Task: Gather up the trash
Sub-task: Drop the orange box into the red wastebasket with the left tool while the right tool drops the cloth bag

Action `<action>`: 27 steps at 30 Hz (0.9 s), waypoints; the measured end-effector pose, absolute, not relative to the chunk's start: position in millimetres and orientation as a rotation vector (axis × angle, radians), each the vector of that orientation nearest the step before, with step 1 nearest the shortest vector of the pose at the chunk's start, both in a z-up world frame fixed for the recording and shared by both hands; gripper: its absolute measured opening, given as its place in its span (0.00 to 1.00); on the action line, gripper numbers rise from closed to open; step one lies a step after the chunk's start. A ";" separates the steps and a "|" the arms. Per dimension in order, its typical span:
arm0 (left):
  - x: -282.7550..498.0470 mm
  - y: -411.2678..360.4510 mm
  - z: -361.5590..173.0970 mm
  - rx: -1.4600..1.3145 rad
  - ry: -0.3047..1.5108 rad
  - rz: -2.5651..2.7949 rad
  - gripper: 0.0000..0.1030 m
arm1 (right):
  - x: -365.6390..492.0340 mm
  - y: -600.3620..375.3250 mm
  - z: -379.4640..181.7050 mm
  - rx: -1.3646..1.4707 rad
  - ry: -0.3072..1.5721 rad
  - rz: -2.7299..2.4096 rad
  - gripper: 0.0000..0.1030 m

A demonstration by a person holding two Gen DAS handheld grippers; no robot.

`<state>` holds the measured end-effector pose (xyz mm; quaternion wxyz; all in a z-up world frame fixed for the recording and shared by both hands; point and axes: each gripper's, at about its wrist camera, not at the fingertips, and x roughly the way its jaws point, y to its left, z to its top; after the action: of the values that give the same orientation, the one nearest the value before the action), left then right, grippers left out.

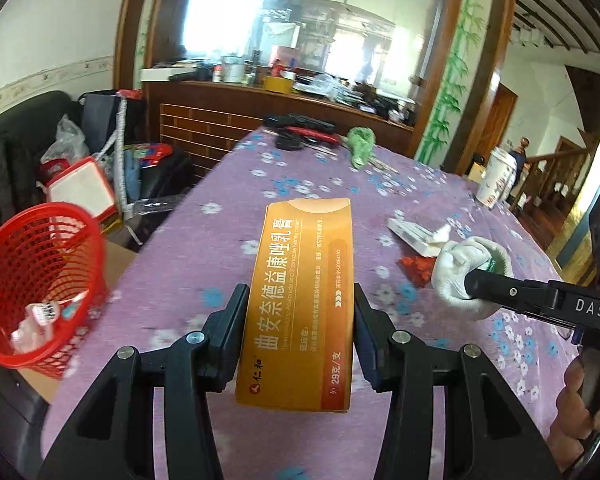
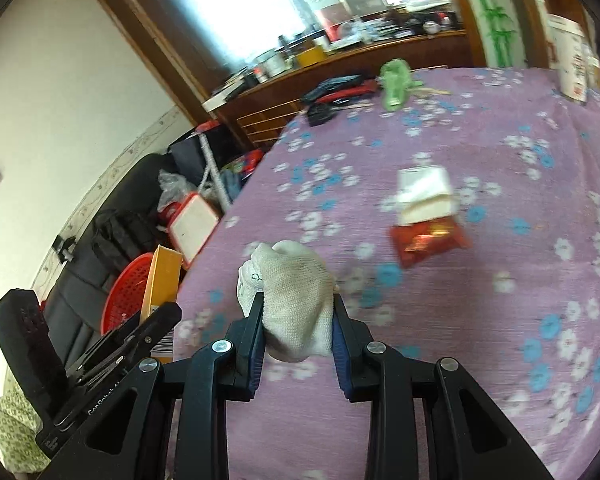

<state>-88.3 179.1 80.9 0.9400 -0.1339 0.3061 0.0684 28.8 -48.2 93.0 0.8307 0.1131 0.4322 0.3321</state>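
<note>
My left gripper [image 1: 300,300] is shut on a long orange medicine box [image 1: 300,296], held lengthwise above the purple flowered tablecloth [image 1: 204,264]. A red mesh waste basket [image 1: 40,276] stands off the table's left edge, with some wrappers inside. My right gripper [image 2: 298,300] is shut on a balled white cloth glove [image 2: 296,296]; from the left wrist the same glove [image 1: 456,268] hangs at the right gripper's tip [image 1: 470,280]. On the table lie a white packet [image 2: 424,196] and a red wrapper [image 2: 428,240]. The orange box [image 2: 162,280] and the basket [image 2: 126,296] appear left of the right gripper.
At the table's far end lie a green crumpled bag [image 1: 360,144], dark tools [image 1: 300,128] and a white paper cup [image 1: 498,180]. A wooden cabinet [image 1: 260,108] stands behind. A black sofa [image 2: 112,232] with bags and a white-lidded box [image 1: 80,192] is left of the table.
</note>
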 end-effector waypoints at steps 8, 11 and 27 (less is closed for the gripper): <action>-132.3 265.6 93.9 -0.338 0.593 0.280 0.46 | 8.1 59.4 107.5 0.149 0.950 0.878 0.31; -148.8 302.9 93.3 -0.355 0.592 0.364 0.46 | -0.7 101.0 113.5 0.103 0.954 0.933 0.31; -178.1 388.6 74.3 -0.447 0.605 0.528 0.67 | -13.1 240.7 109.5 0.037 0.979 1.080 0.44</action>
<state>-178.1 388.6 74.3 0.8963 -0.2157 0.2918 0.2548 -13.1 240.7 109.5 0.7458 0.0170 0.4474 0.4934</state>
